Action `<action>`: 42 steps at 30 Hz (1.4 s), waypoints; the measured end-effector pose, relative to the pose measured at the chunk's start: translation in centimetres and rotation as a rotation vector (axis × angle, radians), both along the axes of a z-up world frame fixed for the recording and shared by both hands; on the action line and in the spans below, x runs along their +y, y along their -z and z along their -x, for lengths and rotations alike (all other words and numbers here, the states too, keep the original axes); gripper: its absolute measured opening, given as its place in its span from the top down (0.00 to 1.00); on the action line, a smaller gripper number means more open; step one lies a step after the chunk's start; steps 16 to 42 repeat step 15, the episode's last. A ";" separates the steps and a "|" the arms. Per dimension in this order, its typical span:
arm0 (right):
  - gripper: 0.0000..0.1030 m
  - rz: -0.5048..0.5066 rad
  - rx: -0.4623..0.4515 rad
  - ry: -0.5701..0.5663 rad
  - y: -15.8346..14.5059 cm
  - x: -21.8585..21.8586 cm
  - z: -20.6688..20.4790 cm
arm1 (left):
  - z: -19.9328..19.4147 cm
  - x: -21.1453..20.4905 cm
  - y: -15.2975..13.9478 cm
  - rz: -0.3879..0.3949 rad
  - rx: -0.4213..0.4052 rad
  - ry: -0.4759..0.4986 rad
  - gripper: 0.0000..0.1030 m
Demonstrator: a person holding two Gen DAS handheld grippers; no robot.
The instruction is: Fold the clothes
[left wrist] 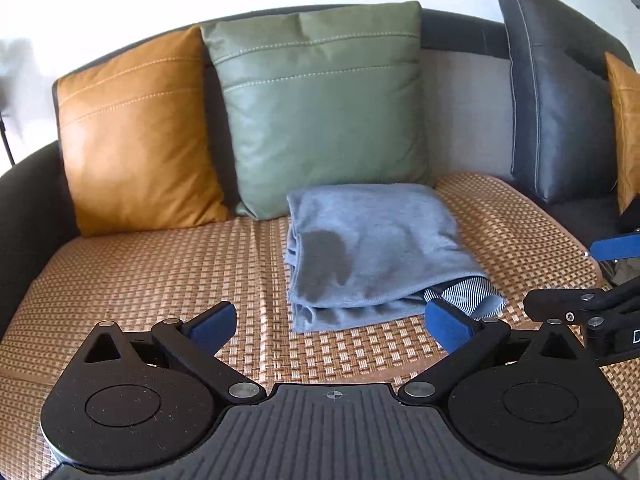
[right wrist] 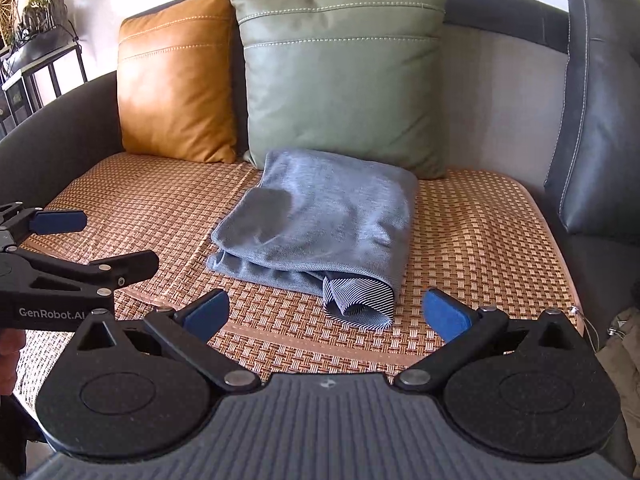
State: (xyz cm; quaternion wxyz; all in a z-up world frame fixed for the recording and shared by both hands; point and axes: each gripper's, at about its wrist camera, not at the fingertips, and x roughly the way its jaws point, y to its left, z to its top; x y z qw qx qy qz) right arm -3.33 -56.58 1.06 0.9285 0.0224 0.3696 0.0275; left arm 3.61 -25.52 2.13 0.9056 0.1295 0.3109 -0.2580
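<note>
1. a folded grey-blue garment (left wrist: 372,248) is seen lying on the woven mat (left wrist: 140,280) of a sofa (left wrist: 24,216), its far edge just in front of the green cushion (left wrist: 320,108).
2. a striped cloth (right wrist: 356,300) is tucked inside the fold and pokes out at the near right corner; in the right wrist view its rolled end is shown plainly, while in the left wrist view it is partly covered by a blue pad.
3. the left claw (left wrist: 332,328) is held wide open above the mat, nothing between its pads, near the garment's front edge but apart from it.
4. the right claw (right wrist: 326,312) is likewise spread open and empty, just in front of the striped end.
5. an orange cushion (left wrist: 140,132) is set beside the green one, at its left.
6. only in the left wrist view is a second orange cushion (left wrist: 628,128) shown, behind the dark leather cushion (left wrist: 560,100) at the right.
7. only in the right wrist view are a dark shelf with a plant (right wrist: 36,40) at the far left and some brownish fabric (right wrist: 620,360) at the right edge shown.
8. each claw is caught at the edge of the other's view, side on.
</note>
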 end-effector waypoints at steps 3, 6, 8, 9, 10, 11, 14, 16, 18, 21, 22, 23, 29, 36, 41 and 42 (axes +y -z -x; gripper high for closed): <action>0.00 0.007 0.009 -0.005 0.2 0.0 -0.1 | -0.1 -0.2 0.2 0.000 0.012 0.006 0.00; 0.00 0.010 0.014 -0.003 0.3 0.0 -0.1 | -0.1 -0.3 0.3 -0.001 0.010 0.007 0.00; 0.00 0.011 0.015 -0.002 0.4 0.0 -0.2 | 0.0 -0.4 0.3 -0.002 0.004 0.006 0.00; 0.00 0.010 0.015 -0.002 0.4 0.0 -0.2 | 0.0 -0.5 0.3 -0.003 0.001 0.005 0.00; 0.00 0.010 0.015 -0.001 0.4 0.0 -0.2 | 0.1 -0.5 0.3 -0.004 -0.002 0.004 0.00; 0.00 0.009 0.015 -0.001 0.4 0.0 -0.2 | 0.1 -0.6 0.3 -0.004 -0.005 0.003 0.00; 0.00 0.010 0.014 -0.002 0.4 0.1 -0.3 | 0.3 -0.7 0.3 -0.017 -0.024 0.009 0.00; 0.00 0.011 0.012 -0.003 0.4 0.1 -0.3 | 0.4 -0.7 0.3 -0.020 -0.026 0.016 0.00; 0.00 0.011 0.012 -0.003 0.4 0.1 -0.3 | 0.4 -0.7 0.3 -0.020 -0.026 0.016 0.00; 0.00 0.011 0.012 -0.003 0.4 0.1 -0.3 | 0.4 -0.7 0.3 -0.020 -0.026 0.016 0.00; 0.00 0.011 0.012 -0.003 0.4 0.1 -0.3 | 0.4 -0.7 0.3 -0.020 -0.026 0.016 0.00; 0.00 0.011 0.012 -0.003 0.4 0.1 -0.3 | 0.4 -0.7 0.3 -0.020 -0.026 0.016 0.00; 0.00 0.011 0.012 -0.003 0.4 0.1 -0.3 | 0.4 -0.7 0.3 -0.020 -0.026 0.016 0.00; 0.00 0.011 0.012 -0.003 0.4 0.1 -0.3 | 0.4 -0.7 0.3 -0.020 -0.026 0.016 0.00; 0.00 0.011 0.012 -0.003 0.4 0.1 -0.3 | 0.4 -0.7 0.3 -0.020 -0.026 0.016 0.00; 0.00 0.011 0.012 -0.003 0.4 0.1 -0.3 | 0.4 -0.7 0.3 -0.020 -0.026 0.016 0.00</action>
